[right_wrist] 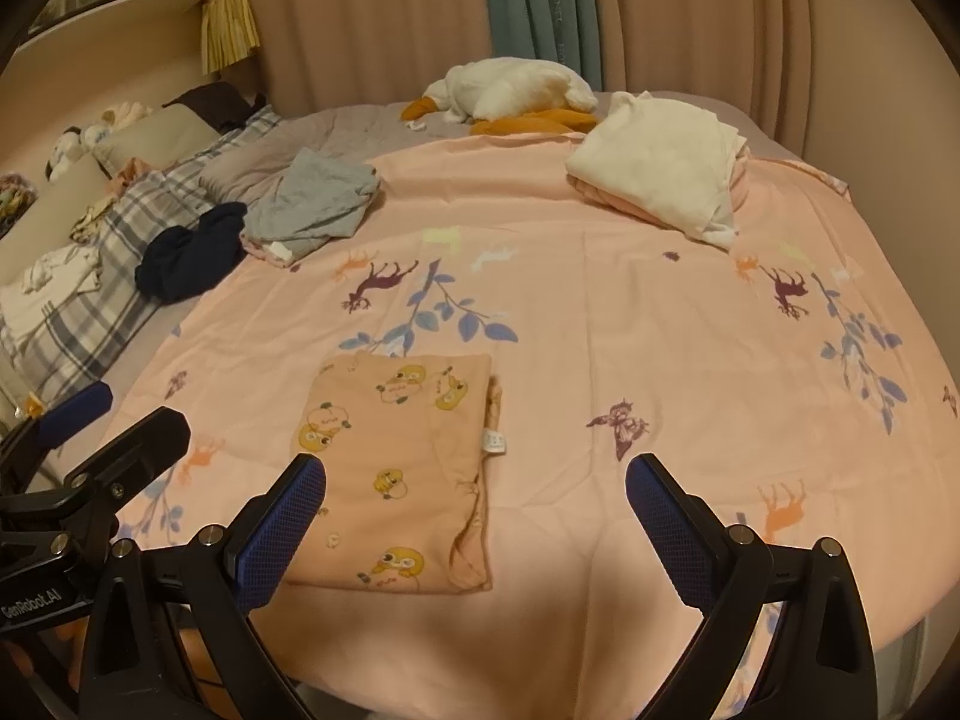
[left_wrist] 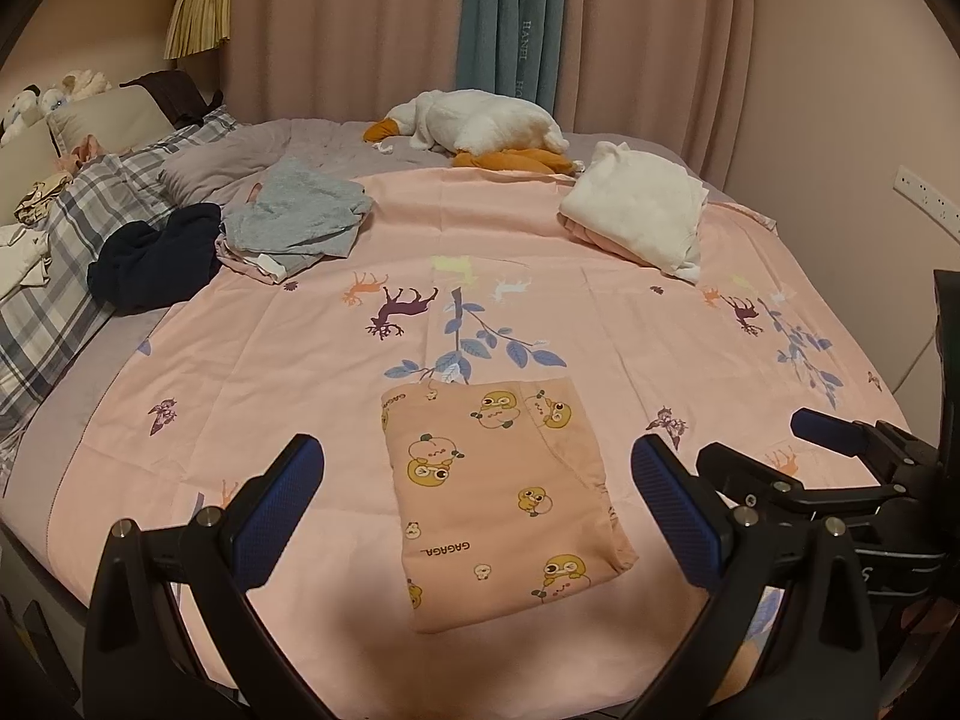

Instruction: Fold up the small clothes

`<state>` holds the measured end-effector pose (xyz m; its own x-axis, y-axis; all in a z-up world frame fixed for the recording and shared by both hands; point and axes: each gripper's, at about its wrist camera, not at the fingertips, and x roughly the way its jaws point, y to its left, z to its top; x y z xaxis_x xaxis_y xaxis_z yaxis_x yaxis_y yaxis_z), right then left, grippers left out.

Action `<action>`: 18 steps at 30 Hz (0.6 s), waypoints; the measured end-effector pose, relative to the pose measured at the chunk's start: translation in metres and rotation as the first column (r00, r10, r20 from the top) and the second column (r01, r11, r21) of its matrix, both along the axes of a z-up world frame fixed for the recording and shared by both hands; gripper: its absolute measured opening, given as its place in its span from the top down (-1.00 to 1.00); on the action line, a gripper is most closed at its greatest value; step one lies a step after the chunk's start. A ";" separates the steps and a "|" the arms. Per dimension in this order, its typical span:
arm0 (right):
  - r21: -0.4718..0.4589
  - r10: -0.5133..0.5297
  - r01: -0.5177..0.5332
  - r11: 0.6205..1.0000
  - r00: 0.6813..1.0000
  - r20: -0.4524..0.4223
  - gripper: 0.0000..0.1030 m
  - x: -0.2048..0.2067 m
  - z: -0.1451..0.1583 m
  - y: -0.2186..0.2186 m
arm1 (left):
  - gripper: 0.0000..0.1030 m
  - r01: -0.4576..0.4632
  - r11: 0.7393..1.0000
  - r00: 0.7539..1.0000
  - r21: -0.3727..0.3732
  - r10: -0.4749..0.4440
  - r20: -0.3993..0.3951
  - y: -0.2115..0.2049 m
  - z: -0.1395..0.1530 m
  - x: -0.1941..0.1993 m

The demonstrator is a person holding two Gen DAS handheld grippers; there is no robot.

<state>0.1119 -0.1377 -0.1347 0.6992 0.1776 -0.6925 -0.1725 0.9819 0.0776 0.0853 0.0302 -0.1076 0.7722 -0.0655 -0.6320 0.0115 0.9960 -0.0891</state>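
A small orange garment with yellow cartoon prints lies folded flat on the pink bedspread, near the front edge. It also shows in the right wrist view. My left gripper is open and empty, held above and just in front of the garment. My right gripper is open and empty, to the right of the garment; it shows at the right in the left wrist view. A grey garment and a dark navy garment lie crumpled at the back left.
A folded white and pink pile sits at the back right. A white plush goose lies at the far edge before the curtains. Plaid pillows and small items line the left side. A wall with a socket is at right.
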 end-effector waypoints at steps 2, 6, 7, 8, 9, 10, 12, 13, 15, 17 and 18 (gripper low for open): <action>-0.003 0.003 -0.003 1.000 1.000 -0.004 -0.94 0.002 -0.001 0.000 | -0.99 -0.001 1.000 1.000 0.001 0.001 -0.004 -0.001 -0.002 0.002; -0.004 0.003 -0.003 1.000 1.000 -0.006 -0.94 0.003 -0.002 0.000 | -0.99 -0.005 1.000 1.000 0.004 0.005 -0.007 0.000 -0.003 0.003; -0.003 0.003 -0.003 1.000 1.000 -0.006 -0.94 0.003 -0.001 0.000 | -0.99 -0.004 1.000 1.000 0.008 0.004 -0.007 -0.001 -0.003 0.003; -0.004 0.004 -0.004 1.000 1.000 -0.006 -0.94 0.003 -0.001 0.000 | -0.99 -0.004 1.000 1.000 0.011 0.004 -0.008 -0.001 -0.003 0.003; -0.006 0.004 -0.004 1.000 1.000 -0.008 -0.94 0.003 -0.001 0.001 | -0.99 -0.004 1.000 1.000 0.013 0.004 -0.008 -0.002 -0.003 0.003; -0.007 0.004 -0.004 1.000 1.000 -0.009 -0.94 0.002 -0.002 0.000 | -0.99 -0.004 1.000 1.000 0.013 0.004 -0.008 -0.002 -0.003 0.003; -0.010 0.001 -0.002 1.000 1.000 -0.007 -0.94 0.002 -0.003 0.000 | -0.99 -0.004 1.000 1.000 0.012 0.004 -0.009 -0.002 -0.003 0.003; -0.011 0.001 -0.001 1.000 1.000 -0.007 -0.94 0.003 -0.004 -0.001 | -0.99 -0.004 1.000 1.000 0.012 0.004 -0.009 -0.002 -0.003 0.003; -0.014 0.001 -0.001 1.000 1.000 -0.007 -0.93 0.003 -0.005 -0.001 | -0.99 -0.003 1.000 1.000 0.010 0.003 -0.012 -0.002 -0.004 0.003; -0.015 0.001 -0.001 1.000 1.000 -0.007 -0.93 0.003 -0.005 -0.001 | -0.99 -0.003 1.000 1.000 0.012 0.004 -0.014 -0.001 -0.004 0.003; -0.015 0.001 -0.001 1.000 1.000 -0.009 -0.93 0.003 -0.005 0.000 | -0.99 -0.004 1.000 1.000 0.013 0.005 -0.014 -0.001 -0.004 0.004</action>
<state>0.1153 -0.1381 -0.1397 0.6931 0.1678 -0.7010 -0.1729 0.9828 0.0644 0.0890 0.0288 -0.1116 0.7637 -0.0535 -0.6434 0.0058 0.9971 -0.0760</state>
